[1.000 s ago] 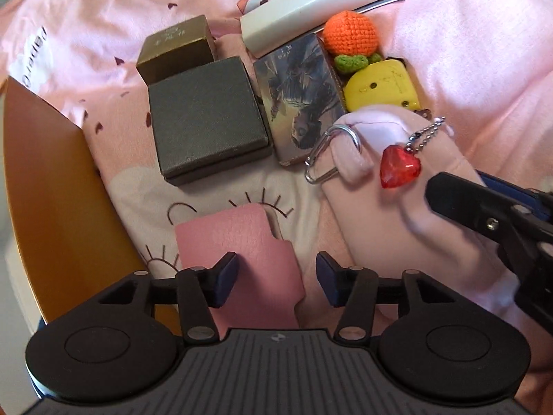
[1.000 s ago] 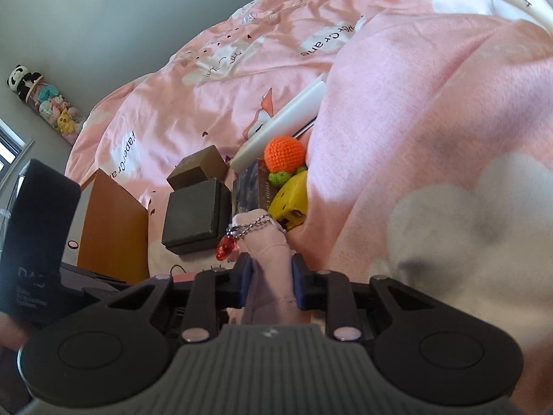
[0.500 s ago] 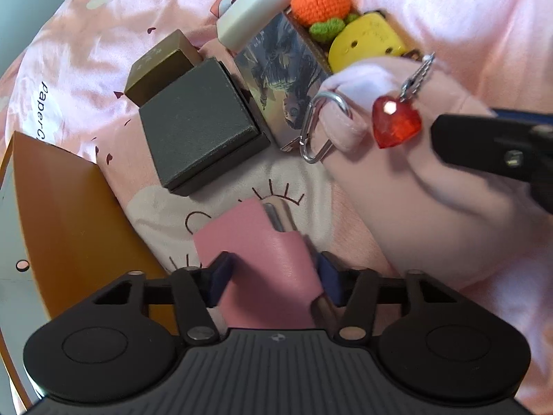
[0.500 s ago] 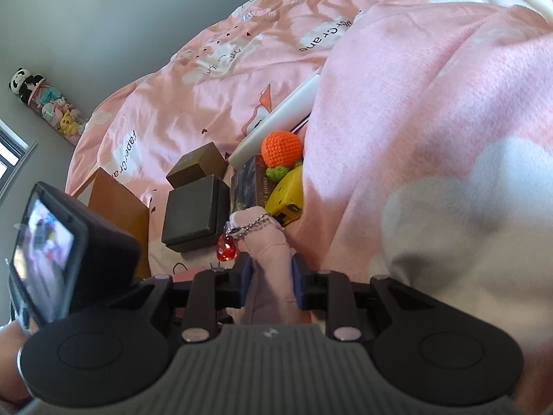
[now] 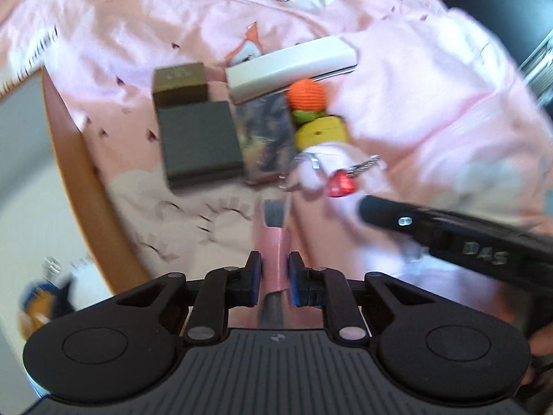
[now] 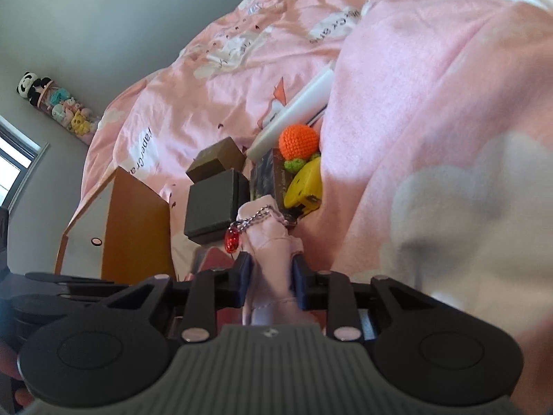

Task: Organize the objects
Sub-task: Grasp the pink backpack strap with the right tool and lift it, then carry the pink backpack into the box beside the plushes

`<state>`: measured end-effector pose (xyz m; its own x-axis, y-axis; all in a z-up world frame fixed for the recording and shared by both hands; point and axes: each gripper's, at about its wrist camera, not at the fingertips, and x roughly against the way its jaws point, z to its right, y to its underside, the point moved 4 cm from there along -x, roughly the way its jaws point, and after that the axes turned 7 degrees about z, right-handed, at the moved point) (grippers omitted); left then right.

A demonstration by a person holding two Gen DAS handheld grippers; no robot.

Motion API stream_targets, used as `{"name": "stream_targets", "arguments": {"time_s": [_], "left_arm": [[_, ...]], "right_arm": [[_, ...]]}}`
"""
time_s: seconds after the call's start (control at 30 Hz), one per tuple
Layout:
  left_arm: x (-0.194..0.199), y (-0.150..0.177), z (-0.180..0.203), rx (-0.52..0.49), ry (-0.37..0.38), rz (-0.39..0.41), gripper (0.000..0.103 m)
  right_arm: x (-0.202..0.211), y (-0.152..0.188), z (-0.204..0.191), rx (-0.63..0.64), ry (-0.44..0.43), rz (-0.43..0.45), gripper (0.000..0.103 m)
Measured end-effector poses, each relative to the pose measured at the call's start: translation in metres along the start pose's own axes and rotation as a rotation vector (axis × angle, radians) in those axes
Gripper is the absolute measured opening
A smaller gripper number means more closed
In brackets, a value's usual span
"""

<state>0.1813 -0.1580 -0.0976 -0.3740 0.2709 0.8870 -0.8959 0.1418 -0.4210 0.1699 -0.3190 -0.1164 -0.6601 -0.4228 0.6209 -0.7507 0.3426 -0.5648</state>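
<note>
— Nearest? Left gripper (image 5: pixel 273 278) freshly clenched on the pink card sleeve (image 5: pixel 274 252), edge-on, off the bedspread (image 5: pixel 432 114).
— And beside it? Right gripper (image 6: pixel 269 276) clamped on the pale pink pouch (image 6: pixel 268 238), red heart charm (image 6: pixel 231 242) dangling.
— Farther? Grey box (image 5: pixel 200 141), brown box (image 5: pixel 181 83), picture card (image 5: pixel 266 135), yellow case (image 5: pixel 323 131), crocheted orange (image 5: pixel 306 95), white case (image 5: pixel 292 65) already grouped.
— Left? Probably just placing sleeve and pouch.
</note>
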Motion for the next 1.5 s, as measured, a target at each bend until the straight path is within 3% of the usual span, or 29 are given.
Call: {"name": "stream_targets", "arguments": {"time_s": [0.13,0.4,0.67,0.87,1.07,1.23,1.33,1.5], "left_arm": [[-0.01,0.002,-0.002,0.016,-0.061,0.006,0.018],[-0.025,0.01,0.001,0.004,-0.081,0.003,0.026],[0.011,0.018,-0.006,0.058,-0.054,0.154,0.023],[0.073,0.016,-0.022,0.127,-0.005,0.285,0.023],[0.138,0.02,-0.045,0.175,0.04,0.398,0.023],[0.189,0.028,-0.083,0.243,0.027,0.458,0.023],[0.211,0.035,-0.11,0.292,-0.007,0.471,0.023],[0.22,0.058,-0.151,0.368,-0.097,0.441,0.023]], "right_arm": [[-0.01,0.007,0.0,0.006,0.018,-0.048,0.028],[-0.015,0.011,-0.002,0.035,0.03,-0.056,0.029],[-0.004,0.009,-0.017,0.079,0.074,-0.034,0.026],[0.029,-0.003,-0.057,0.184,0.106,0.078,0.024],[0.062,-0.014,-0.114,0.262,0.023,0.184,0.024],[0.072,-0.018,-0.175,0.318,-0.107,0.228,0.024],[0.067,-0.012,-0.211,0.326,-0.203,0.197,0.024],[0.034,0.014,-0.25,0.281,-0.311,0.06,0.024]]}}
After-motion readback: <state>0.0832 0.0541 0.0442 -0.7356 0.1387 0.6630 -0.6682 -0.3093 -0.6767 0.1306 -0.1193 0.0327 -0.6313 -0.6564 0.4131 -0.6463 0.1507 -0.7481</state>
